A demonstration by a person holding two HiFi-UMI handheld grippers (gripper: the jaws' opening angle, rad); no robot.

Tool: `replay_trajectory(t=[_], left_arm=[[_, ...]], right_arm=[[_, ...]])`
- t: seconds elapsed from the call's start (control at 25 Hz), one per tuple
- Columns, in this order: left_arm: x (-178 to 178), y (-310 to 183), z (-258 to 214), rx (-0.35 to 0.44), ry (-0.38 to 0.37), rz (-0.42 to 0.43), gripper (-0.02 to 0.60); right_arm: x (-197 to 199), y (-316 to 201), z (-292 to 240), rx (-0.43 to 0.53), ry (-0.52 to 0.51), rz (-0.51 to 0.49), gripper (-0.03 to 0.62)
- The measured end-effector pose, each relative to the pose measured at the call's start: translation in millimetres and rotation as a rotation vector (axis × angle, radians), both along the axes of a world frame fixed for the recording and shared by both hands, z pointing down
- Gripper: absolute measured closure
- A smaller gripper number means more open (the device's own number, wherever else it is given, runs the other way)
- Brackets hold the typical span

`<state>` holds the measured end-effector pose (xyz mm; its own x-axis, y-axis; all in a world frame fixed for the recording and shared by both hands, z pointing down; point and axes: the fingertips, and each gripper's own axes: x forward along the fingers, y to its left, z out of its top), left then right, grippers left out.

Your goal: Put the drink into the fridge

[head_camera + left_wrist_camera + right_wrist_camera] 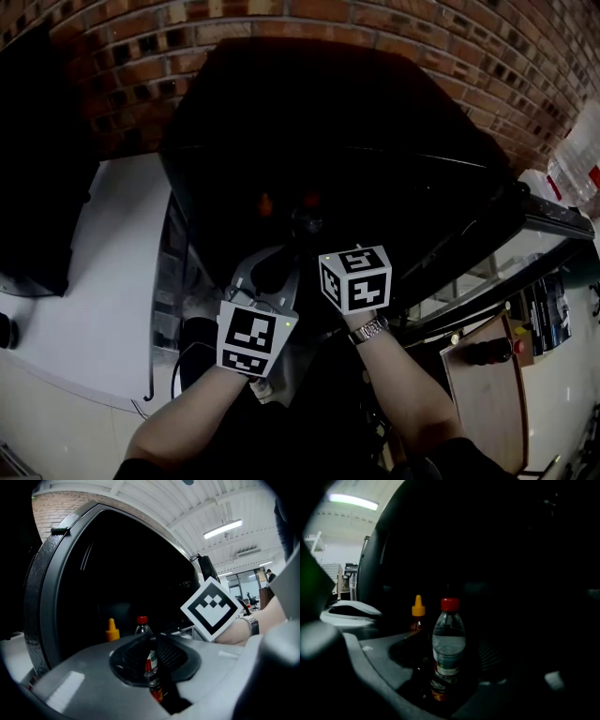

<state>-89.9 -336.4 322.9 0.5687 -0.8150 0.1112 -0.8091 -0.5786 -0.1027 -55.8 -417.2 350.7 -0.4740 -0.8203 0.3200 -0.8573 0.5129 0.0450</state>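
Observation:
The drink, a clear bottle (449, 641) with a red cap and a red-and-white label, stands upright inside the dark fridge (44, 602). My right gripper (450, 667) is open, and the bottle stands between its jaws with a gap on each side. In the head view its tips (305, 220) reach into the fridge by the red cap (310, 200). My left gripper (152, 656) is just outside, to the left, with its jaws shut to a slit and nothing in them. Through that slit the bottle (142, 625) shows farther in.
A small bottle with a yellow-orange cap (418, 613) stands just left of and behind the drink. The fridge's open door (525, 244) swings out to the right. A white counter (103, 262) lies on the left, a brick wall (487, 56) behind, and a wooden cabinet (483, 384) at the lower right.

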Motion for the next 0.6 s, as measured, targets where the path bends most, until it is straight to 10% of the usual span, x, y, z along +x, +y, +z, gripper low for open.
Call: replay_trajectory(t=[0.6], left_arm=[[61, 66, -15, 0.014, 0.003, 0.111, 0.548]], right_arm=[[75, 117, -44, 0.09, -0.074, 0.112, 0.264]])
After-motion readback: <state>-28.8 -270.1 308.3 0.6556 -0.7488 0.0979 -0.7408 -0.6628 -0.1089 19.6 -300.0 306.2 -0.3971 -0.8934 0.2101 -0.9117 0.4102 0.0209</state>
